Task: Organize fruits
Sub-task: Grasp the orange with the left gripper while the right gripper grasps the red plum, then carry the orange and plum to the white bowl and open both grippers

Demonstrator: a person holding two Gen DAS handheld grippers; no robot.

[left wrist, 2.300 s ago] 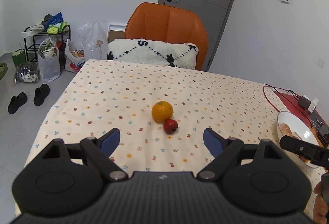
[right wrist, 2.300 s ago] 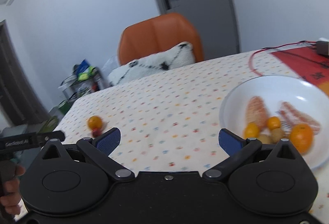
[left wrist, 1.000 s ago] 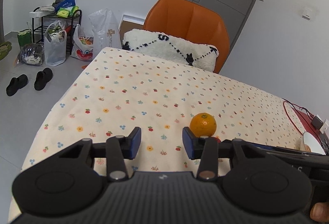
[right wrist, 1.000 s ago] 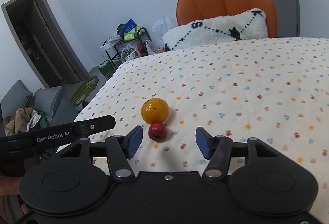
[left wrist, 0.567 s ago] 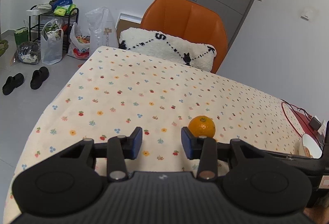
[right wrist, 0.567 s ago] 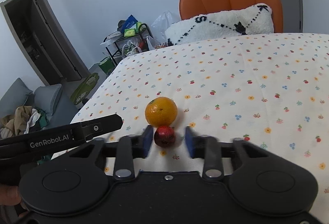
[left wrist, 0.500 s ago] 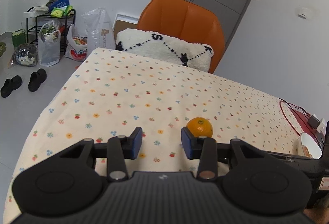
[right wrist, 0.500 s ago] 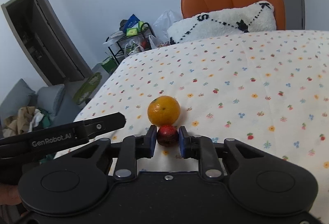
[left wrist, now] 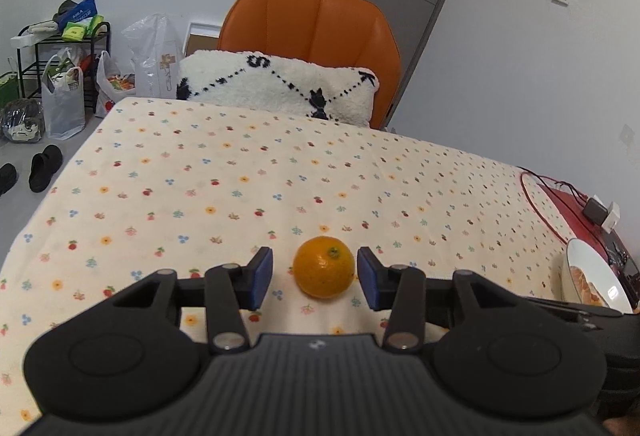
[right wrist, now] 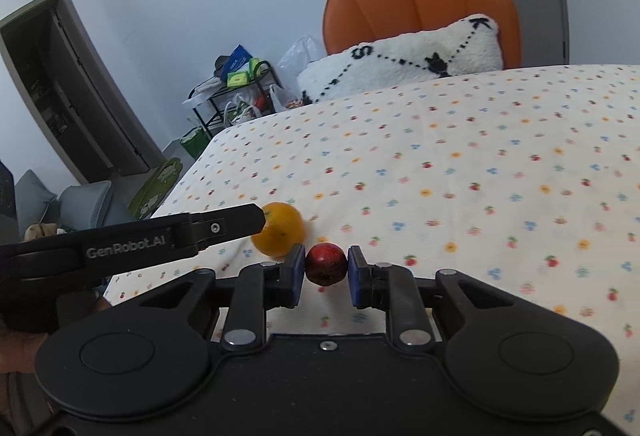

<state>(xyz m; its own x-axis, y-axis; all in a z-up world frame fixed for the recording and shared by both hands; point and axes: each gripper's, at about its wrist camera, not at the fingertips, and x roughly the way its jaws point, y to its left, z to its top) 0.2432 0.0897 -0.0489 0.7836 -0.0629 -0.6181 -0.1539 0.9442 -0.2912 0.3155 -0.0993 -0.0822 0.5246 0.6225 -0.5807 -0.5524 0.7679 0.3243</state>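
Observation:
An orange (left wrist: 324, 266) lies on the flower-print tablecloth (left wrist: 248, 172). My left gripper (left wrist: 315, 278) straddles it, its jaws opening, with a gap on each side of the fruit, so nothing is gripped. In the right wrist view the same orange (right wrist: 280, 229) sits just behind a small dark red fruit (right wrist: 326, 263). My right gripper (right wrist: 323, 274) is shut on that red fruit, both blue pads pressing its sides. One long black finger (right wrist: 168, 234) of the left gripper crosses that view from the left, its tip at the orange.
A white plate (left wrist: 592, 282) with fruit sits at the table's right edge, beside a red mat with a charger and cable (left wrist: 600, 214). An orange chair (left wrist: 316, 32) with a white cushion (left wrist: 276, 86) stands behind the table. Bags, a rack and slippers are on the floor at the left.
The right gripper closed on the red fruit. The left gripper shifted so the orange now lies between its fingers, which have spread wider apart.

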